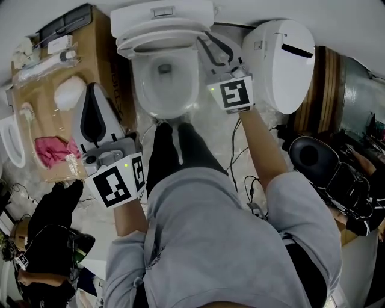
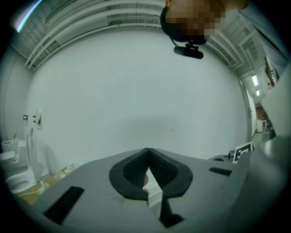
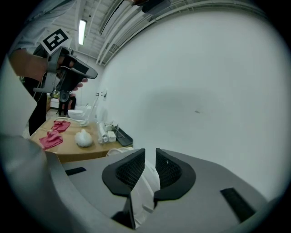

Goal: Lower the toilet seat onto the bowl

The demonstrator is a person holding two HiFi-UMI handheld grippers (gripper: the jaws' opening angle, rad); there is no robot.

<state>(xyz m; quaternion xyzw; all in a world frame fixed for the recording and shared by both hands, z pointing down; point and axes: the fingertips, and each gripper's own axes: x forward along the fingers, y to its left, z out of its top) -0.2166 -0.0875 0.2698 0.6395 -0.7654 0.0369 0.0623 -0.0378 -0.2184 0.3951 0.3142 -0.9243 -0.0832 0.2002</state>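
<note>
Head view — right claw outstretched, clamped on the toilet seat — left claw low, pinched shut, empty.

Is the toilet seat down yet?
Not yet. Nothing is finished: the toilet seat stands up by the tank, above the open bowl. In hand: the right gripper is clamped on the seat's edge; the left gripper is shut and empty. Left: swing the seat down onto the bowl.
</note>
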